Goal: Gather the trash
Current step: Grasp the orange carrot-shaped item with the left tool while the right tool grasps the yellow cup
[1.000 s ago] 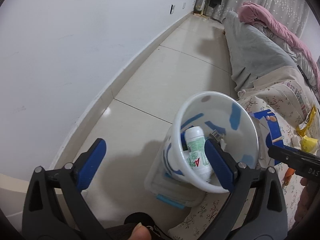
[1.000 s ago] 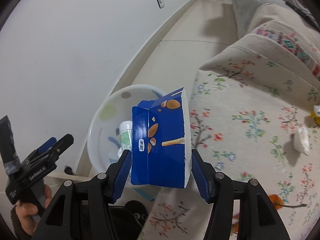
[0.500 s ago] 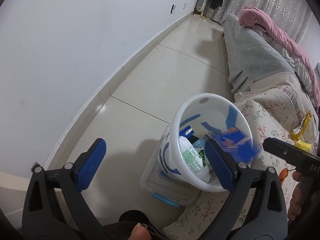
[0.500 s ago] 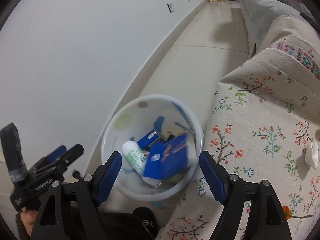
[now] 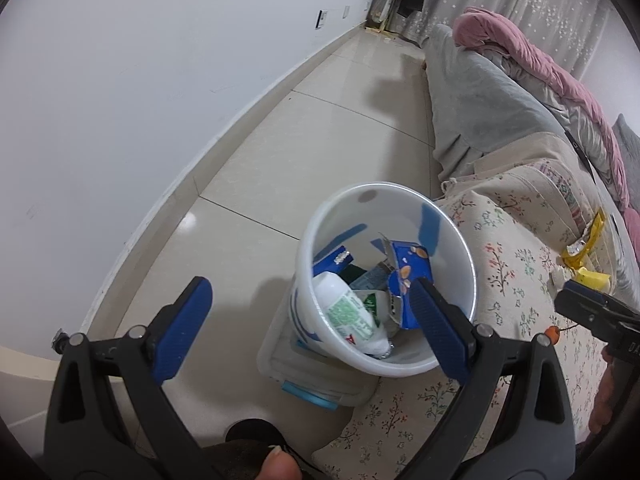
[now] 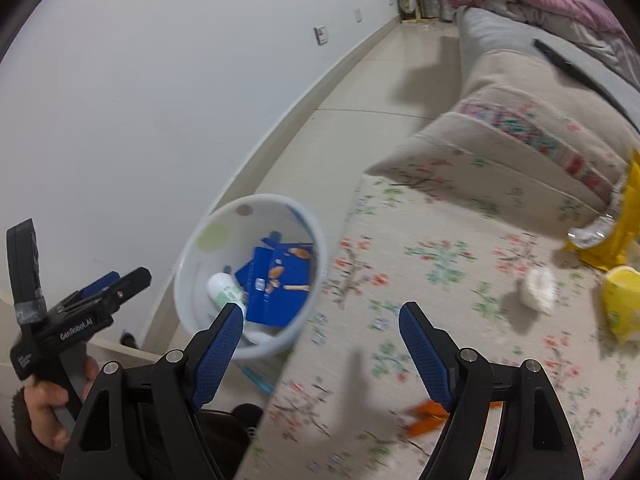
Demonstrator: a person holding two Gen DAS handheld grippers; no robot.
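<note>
A white trash bucket [image 5: 464,256] [image 6: 188,268] stands on the floor beside the floral sofa. Inside lie a blue snack box [image 5: 408,276] [image 6: 276,284] and a white bottle with a green label [image 5: 348,312] [image 6: 224,290]. My left gripper [image 5: 308,320] is open and empty, hovering above the bucket's near rim. My right gripper [image 6: 320,340] is open and empty, over the sofa edge to the right of the bucket. On the sofa lie a yellow wrapper [image 6: 616,228], a yellow cup [image 6: 624,300], a white crumpled tissue [image 6: 540,288] and an orange scrap [image 6: 424,420].
The bucket sits on a clear plastic box [image 5: 316,372] with a blue latch. A white wall [image 5: 120,100] runs along the left. Tiled floor [image 5: 320,140] stretches away. Grey and pink blankets [image 5: 520,60] lie farther along the sofa [image 6: 460,240].
My right gripper opened and dropped the blue snack box into the bucket. It then swung right over the sofa. My left gripper stayed open near the bucket.
</note>
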